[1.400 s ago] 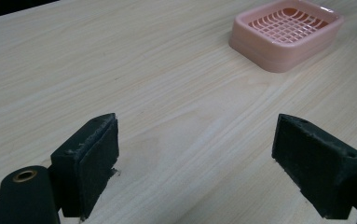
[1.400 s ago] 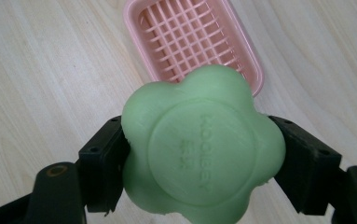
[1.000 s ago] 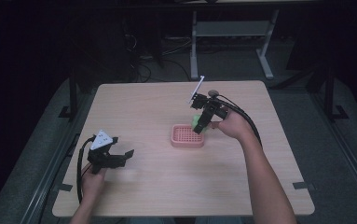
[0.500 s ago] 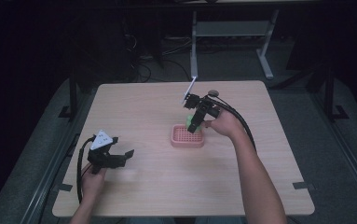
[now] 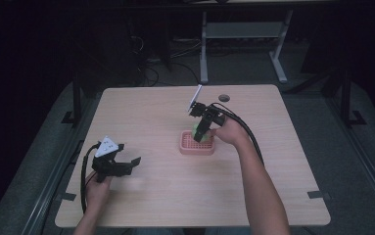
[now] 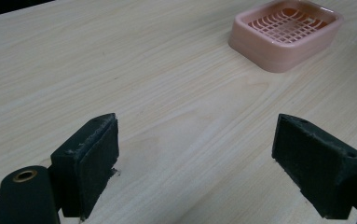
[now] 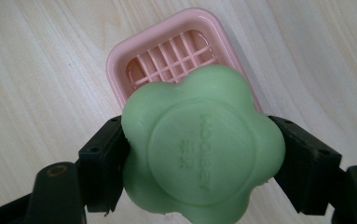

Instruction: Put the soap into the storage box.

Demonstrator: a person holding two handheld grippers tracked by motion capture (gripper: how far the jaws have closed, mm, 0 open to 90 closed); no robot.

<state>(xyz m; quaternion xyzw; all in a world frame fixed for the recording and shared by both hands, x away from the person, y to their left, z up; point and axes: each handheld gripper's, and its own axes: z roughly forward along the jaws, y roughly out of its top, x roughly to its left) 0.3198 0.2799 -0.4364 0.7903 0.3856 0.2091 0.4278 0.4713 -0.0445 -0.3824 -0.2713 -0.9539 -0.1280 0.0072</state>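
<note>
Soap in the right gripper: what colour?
Light green soap, flower-shaped, clearest in the right gripper view.

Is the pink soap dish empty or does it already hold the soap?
Empty. The pink soap dish shows a bare grid, while the green soap is clamped in the right gripper above it.

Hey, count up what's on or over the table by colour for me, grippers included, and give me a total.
Green: 1, the flower-shaped soap, clamped in the right gripper.
Pink: 1, the soap dish, with the soap above it.
Black: 2, the right gripper and the left gripper, whose jaws stand wide apart over bare table.
Total: 4.
</note>
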